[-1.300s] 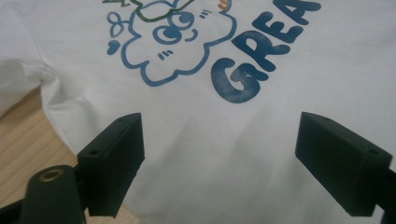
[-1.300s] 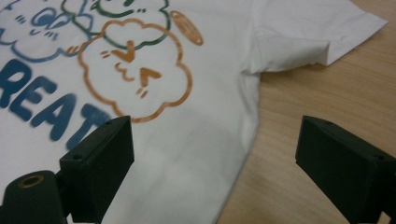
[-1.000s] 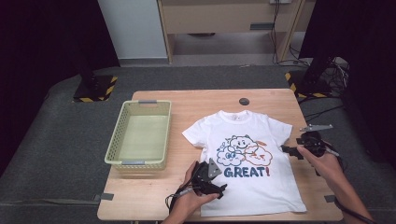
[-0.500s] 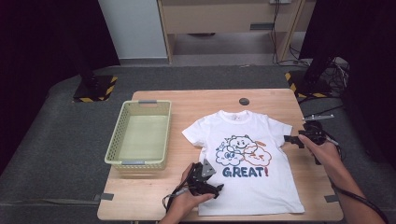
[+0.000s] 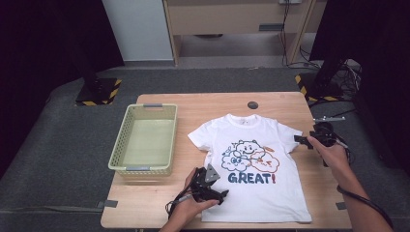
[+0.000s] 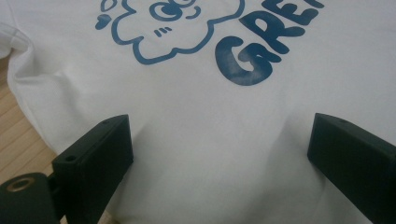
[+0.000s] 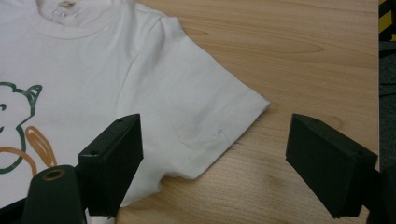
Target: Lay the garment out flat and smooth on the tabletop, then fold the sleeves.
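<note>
A white T-shirt point(image 5: 256, 164) with cartoon clouds and the word GREAT lies flat, front up, on the wooden table point(image 5: 208, 104). My left gripper point(image 5: 220, 195) stands open over the shirt's lower left edge; in the left gripper view its jaws straddle white cloth point(image 6: 210, 140) below the blue print. My right gripper point(image 5: 302, 140) is open beside the shirt's right sleeve. In the right gripper view that sleeve point(image 7: 205, 121) lies between the wide jaws, its hem on bare wood, and no pad presses it.
A pale green mesh basket point(image 5: 121, 154), empty, sits on the table's left part. A small dark round disc point(image 5: 252, 105) lies near the far edge. Cables trail from both grippers. Grey floor mats surround the table.
My right gripper has moved away from me along the shirt's right side toward the sleeve. The left gripper has shifted slightly at the shirt's lower left edge. The shirt lies as before.
</note>
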`<act>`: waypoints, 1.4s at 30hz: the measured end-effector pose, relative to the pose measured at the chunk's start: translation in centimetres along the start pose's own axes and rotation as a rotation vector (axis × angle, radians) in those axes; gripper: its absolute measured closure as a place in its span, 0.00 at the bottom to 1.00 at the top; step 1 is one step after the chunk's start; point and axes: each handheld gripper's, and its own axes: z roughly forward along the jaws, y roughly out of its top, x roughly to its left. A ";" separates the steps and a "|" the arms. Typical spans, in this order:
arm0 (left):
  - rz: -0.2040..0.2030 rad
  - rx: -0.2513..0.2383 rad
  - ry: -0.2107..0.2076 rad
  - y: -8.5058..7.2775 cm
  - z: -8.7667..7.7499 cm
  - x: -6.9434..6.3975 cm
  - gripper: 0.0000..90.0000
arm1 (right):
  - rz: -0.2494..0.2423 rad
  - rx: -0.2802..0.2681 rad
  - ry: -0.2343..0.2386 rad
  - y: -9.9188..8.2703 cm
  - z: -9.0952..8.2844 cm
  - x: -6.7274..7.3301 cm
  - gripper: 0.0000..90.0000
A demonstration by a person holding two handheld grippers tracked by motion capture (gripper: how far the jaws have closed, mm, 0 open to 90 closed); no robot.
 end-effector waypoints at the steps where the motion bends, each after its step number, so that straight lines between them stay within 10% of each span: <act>1: 0.001 0.000 0.000 0.0 0.0 0.0 0.06 | 0.007 -0.001 -0.003 -0.1 0.1 -0.1 0.21; 23: -0.003 0.001 0.001 0.0 0.0 0.0 0.06 | 0.020 0.058 -0.068 0.0 2.9 -0.9 0.26; 34: -0.006 0.000 0.008 0.0 0.0 -0.1 0.06 | -0.073 0.090 -0.084 1.0 4.7 0.1 0.29; 42: -0.011 0.000 0.014 -0.1 -0.1 -0.2 0.06 | -0.105 0.076 -0.061 1.3 4.8 0.9 0.63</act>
